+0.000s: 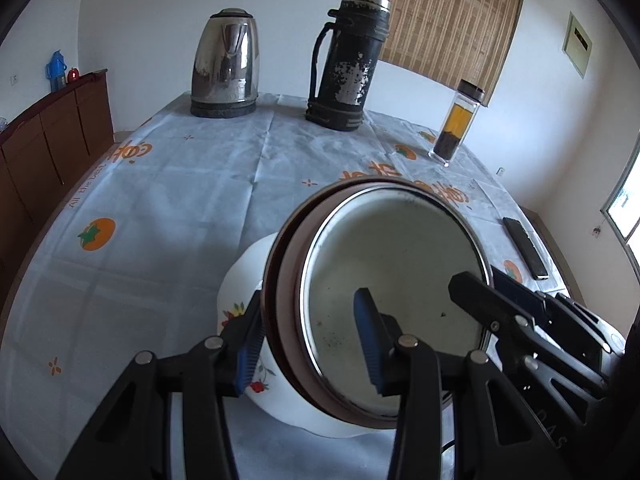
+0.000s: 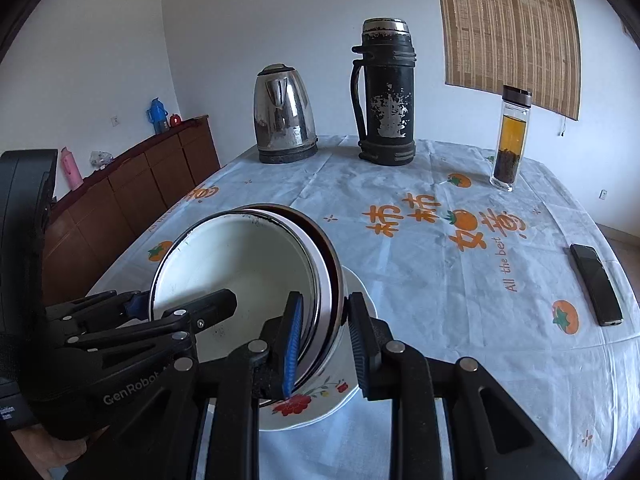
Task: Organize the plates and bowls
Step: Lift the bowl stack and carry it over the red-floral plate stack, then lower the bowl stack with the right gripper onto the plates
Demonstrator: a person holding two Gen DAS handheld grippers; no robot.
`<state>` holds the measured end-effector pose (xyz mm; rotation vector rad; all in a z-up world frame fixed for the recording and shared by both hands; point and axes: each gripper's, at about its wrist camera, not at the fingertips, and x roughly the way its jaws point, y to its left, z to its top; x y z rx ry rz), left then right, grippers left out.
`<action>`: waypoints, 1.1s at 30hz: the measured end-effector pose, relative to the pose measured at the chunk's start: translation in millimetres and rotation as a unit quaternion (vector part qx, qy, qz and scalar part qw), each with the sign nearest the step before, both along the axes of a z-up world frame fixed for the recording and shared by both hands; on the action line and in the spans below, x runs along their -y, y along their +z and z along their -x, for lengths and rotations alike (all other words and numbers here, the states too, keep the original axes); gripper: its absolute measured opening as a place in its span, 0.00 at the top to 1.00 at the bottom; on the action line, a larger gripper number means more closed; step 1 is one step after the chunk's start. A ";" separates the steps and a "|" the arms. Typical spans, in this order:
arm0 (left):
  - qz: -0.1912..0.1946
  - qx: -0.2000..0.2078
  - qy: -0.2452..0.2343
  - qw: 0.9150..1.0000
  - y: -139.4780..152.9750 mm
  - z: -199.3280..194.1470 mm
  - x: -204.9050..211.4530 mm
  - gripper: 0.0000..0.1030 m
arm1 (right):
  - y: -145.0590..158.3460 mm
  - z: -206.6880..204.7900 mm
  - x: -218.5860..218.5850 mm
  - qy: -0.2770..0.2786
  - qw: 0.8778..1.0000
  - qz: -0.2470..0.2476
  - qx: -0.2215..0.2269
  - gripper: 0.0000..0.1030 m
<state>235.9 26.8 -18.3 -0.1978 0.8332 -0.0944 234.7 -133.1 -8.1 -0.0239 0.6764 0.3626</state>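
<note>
Stack of round enamel bowls [image 1: 394,296], white inside with dark brown outer walls and thin metal rims, nested one in another: held tilted above a white ceramic plate with red flower print [image 1: 244,280], its mouth turned toward both cameras.

Left gripper [image 1: 308,344], black with blue ribbed pads: enters from below, angled downward. Jaws partly closed across the stack's wall at its left edge, one pad outside, the other inside the bowl. Grip on the stack.

Right gripper [image 2: 326,344], same make: enters from below, angled downward. Jaws narrower, astride the stack's right edge, left pad inside against the white interior, right pad outside by the brown wall. Grip on the stack. Each gripper shows in the other's view, on opposite sides of the rim.

Flowered plate: flat on the tabletop [image 2: 420,280], directly under the stack; whether the stack's lowest edge touches it cannot be told.

Tabletop covering: pale blue cloth printed with orange persimmons and lettering.

Far edge, left to right: stainless steel electric kettle [image 2: 284,116]; tall black flask with worn paint [image 2: 386,92]; clear square bottle of amber tea with dark leaves [image 2: 510,140].

Right side: black remote-shaped device [image 2: 596,284], lying flat, well apart from the dishes.

Background: brown wooden sideboard [image 2: 152,184]; bamboo blind [image 2: 508,28].
</note>
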 end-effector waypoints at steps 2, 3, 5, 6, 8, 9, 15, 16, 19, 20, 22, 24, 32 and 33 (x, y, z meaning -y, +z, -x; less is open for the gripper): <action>0.000 -0.001 0.001 1.000 -0.9 0.6 -1.0 0.60 | 0.1 -0.5 -1.7 0.001 1.000 0.002 0.000 0.76; 0.000 -0.002 0.001 1.000 -1.2 0.6 -1.1 0.60 | -0.3 -0.8 -2.4 0.002 1.000 0.003 0.000 0.76; 0.000 -0.002 0.001 1.000 -1.5 0.4 -1.0 0.60 | -1.4 -1.7 -3.1 0.002 1.000 0.003 -0.002 0.76; 0.000 -0.002 0.001 1.000 -1.4 0.4 -1.0 0.60 | -1.9 -1.9 -3.1 0.002 1.000 0.003 -0.003 0.76; -0.001 -0.002 0.001 1.000 -1.6 0.3 -0.8 0.60 | -2.9 -2.3 -3.0 0.002 1.000 0.003 -0.005 0.76; -0.002 -0.002 0.001 1.000 -2.0 0.2 -0.7 0.60 | -3.3 -2.4 -3.3 0.002 1.000 0.003 -0.005 0.76; -0.001 -0.005 0.001 1.000 -3.2 -0.8 -2.4 0.60 | -3.8 -4.1 -4.7 0.003 1.000 0.006 -0.010 0.76; -0.001 -0.005 0.001 1.000 -3.4 -1.0 -2.6 0.60 | -4.1 -4.4 -4.8 0.002 1.000 0.007 -0.010 0.76; -0.003 -0.007 0.000 1.000 -4.0 -1.6 -2.6 0.60 | -4.7 -5.8 -4.7 0.002 1.000 0.008 -0.013 0.76; -0.003 -0.007 0.000 1.000 -4.6 -1.6 -3.3 0.60 | -5.5 -7.0 -4.9 0.002 1.000 0.009 -0.016 0.76; -0.006 -0.010 -0.001 1.000 -5.5 -2.5 -2.7 0.60 | -7.5 -8.1 -5.5 0.003 1.000 0.011 -0.019 0.76; -0.007 -0.011 -0.002 1.000 -6.2 -2.8 -2.3 0.60 | -9.4 -9.0 -5.1 0.003 1.000 0.012 -0.023 0.76; -0.001 -0.032 -0.007 0.999 -13.9 -7.8 -0.5 0.60 | -12.1 -14.8 -5.1 0.005 0.999 0.018 -0.036 0.76; 0.001 -0.035 -0.008 0.999 -14.9 -8.5 -0.1 0.60 | -12.4 -15.7 -5.4 0.006 0.999 0.021 -0.038 0.76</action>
